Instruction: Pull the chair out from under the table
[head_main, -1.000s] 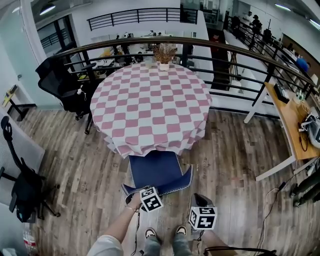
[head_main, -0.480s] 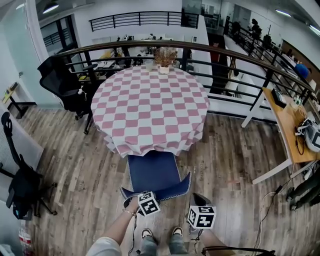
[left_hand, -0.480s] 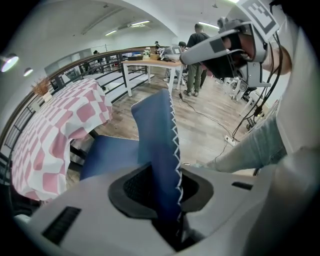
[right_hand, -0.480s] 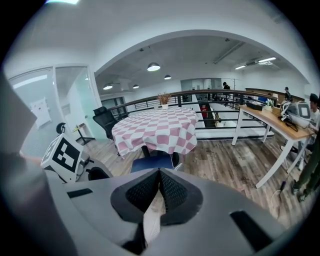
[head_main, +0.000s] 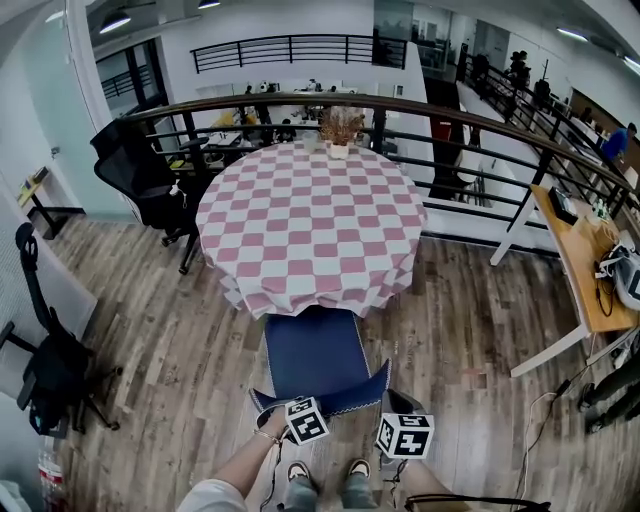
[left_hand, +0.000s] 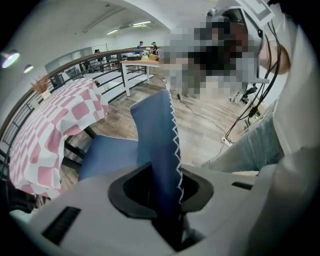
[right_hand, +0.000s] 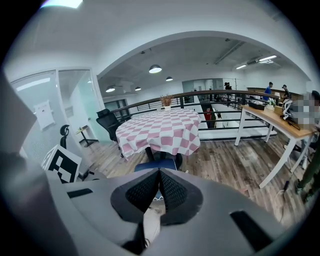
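Observation:
The blue chair (head_main: 312, 352) stands at the near edge of the round table (head_main: 310, 225), which wears a pink-and-white checked cloth. Most of its seat shows outside the cloth. My left gripper (head_main: 292, 406) is shut on the top of the chair's backrest (left_hand: 161, 142); in the left gripper view the blue fabric with white zigzag trim runs between the jaws of the left gripper (left_hand: 162, 192). My right gripper (head_main: 399, 402) hangs to the right of the backrest, apart from it. In the right gripper view the right gripper (right_hand: 159, 184) has its mesh pads together with nothing between them.
A black office chair (head_main: 140, 180) stands at the table's far left, and a curved railing (head_main: 480, 112) runs behind. A wooden desk (head_main: 583, 262) is at the right, a black stand (head_main: 48, 365) at the left. The person's shoes (head_main: 300, 470) are just behind the chair.
The chair has slid out from under the cloth toward the person, with the left gripper still on its backrest. More of the seat shows. The right gripper has kept its place.

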